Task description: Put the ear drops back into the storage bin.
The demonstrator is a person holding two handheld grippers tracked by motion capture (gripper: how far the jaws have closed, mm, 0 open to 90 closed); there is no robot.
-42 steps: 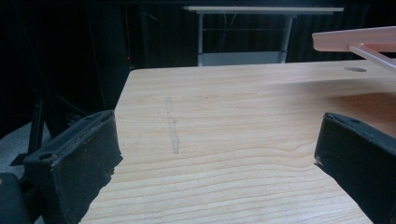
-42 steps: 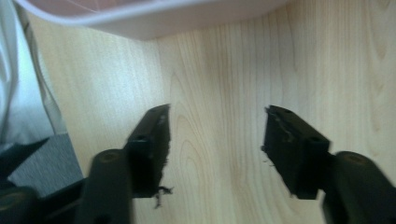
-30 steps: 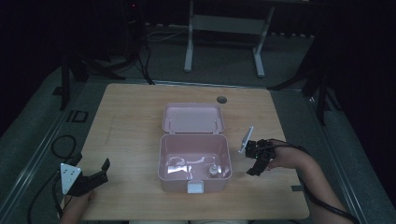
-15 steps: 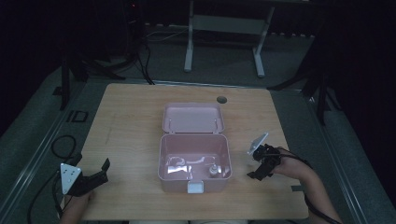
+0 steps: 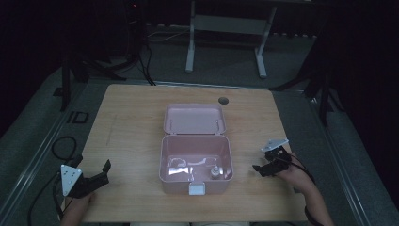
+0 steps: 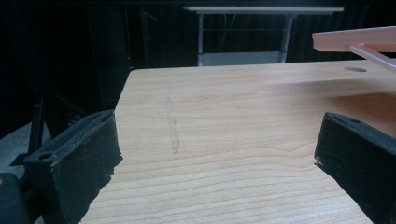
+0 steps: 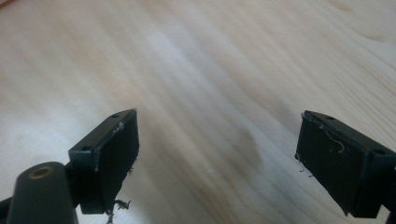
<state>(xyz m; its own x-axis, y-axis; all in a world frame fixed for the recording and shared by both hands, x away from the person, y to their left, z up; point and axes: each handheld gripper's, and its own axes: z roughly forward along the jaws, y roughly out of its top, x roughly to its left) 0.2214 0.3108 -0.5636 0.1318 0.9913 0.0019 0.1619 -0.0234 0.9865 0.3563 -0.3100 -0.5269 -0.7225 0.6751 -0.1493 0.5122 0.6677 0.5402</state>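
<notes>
An open pink box (image 5: 174,184) sits in the middle of the wooden table (image 5: 131,122), its lid (image 5: 194,118) folded back. Inside lie a small round-capped object (image 5: 215,172) and some pale items (image 5: 179,167). My right gripper (image 5: 261,162) hovers low over bare wood just right of the box. Its jaws have just been opening and now stand wide with nothing between them (image 7: 217,158). My left gripper (image 5: 104,172) rests near the front left corner, open and empty (image 6: 217,154), facing across the tabletop. The pink lid's edge (image 6: 355,39) juts in at the upper right of the left gripper view.
A white latch (image 5: 196,189) hangs on the box's front wall. A round cable hole (image 5: 223,100) is cut in the table behind the lid. Cables (image 5: 61,146) lie on the floor at the left, and a metal stand (image 5: 226,42) is beyond the far edge.
My right gripper has drawn away from the box, to the right and toward the person, and sunk lower over the table. My left gripper has stayed put.
</notes>
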